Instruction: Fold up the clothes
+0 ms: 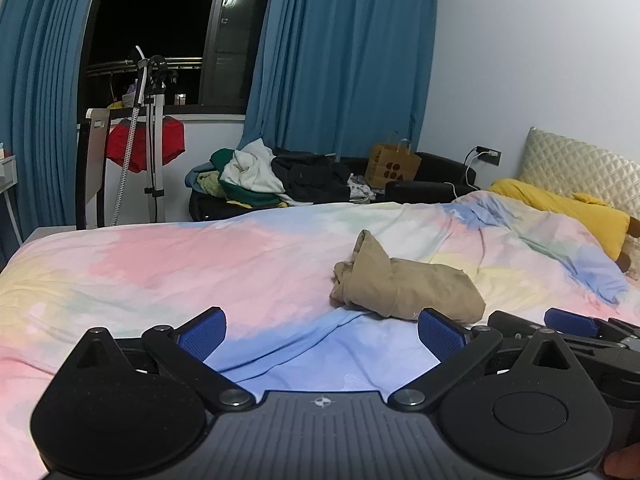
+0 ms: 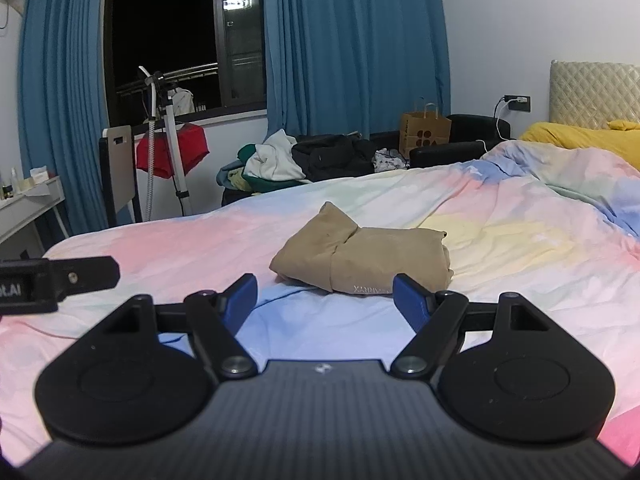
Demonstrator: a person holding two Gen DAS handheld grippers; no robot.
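Both of my tools sit with jaws spread wide and nothing between them: the left hand-held gripper (image 1: pixel 322 334) and the right hand-held gripper (image 2: pixel 325 298) hang low over the bed (image 1: pixel 168 264). The tan garment (image 2: pixel 362 258), folded into a bundle, lies on the pastel duvet just ahead of the right fingers, untouched. Small pale lettering on its near edge is unreadable to me, and the yellow pillow (image 1: pixel 568 210) is cut off at the frame edge.
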